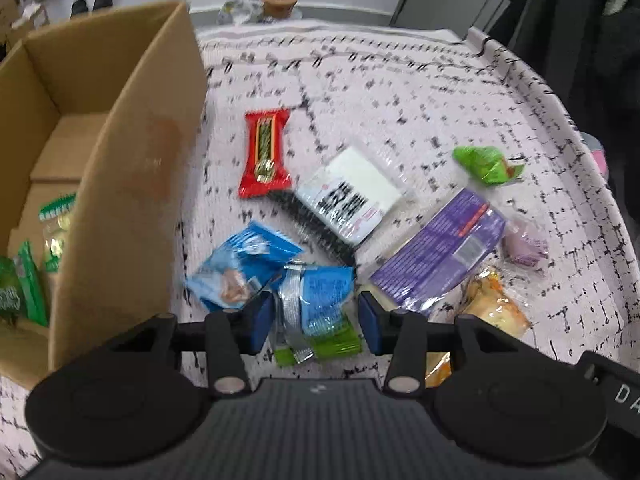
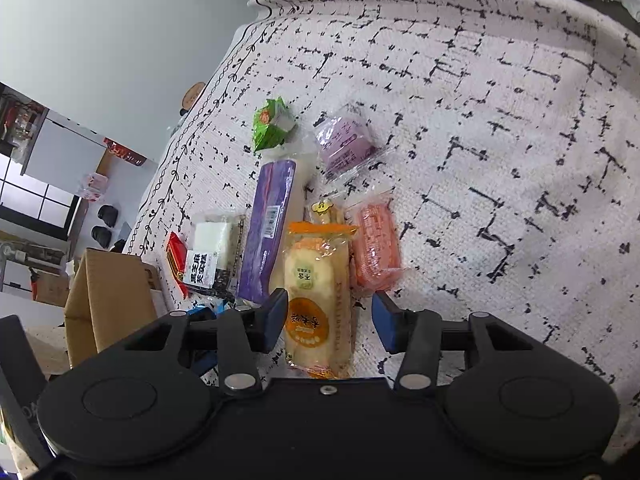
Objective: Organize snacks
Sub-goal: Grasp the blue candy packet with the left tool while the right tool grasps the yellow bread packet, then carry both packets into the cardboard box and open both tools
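Cardboard formed the open box [image 1: 120,120] at the left of the patterned cloth [image 1: 400,92], with green packets [image 1: 24,288] lying inside it, and to its right lay a red bar [image 1: 265,153], a white-and-black packet [image 1: 352,196], a purple packet [image 1: 440,248] and a green wrapper [image 1: 486,165]. Over two blue packets [image 1: 280,276] the left gripper [image 1: 316,316] hung with its jaws wide apart, gripping nothing. Farther right, the right gripper [image 2: 330,322] was spread just as wide, straddling an orange-and-yellow bread packet [image 2: 316,292] without pinching it, a pink packet [image 2: 376,248] just beside.
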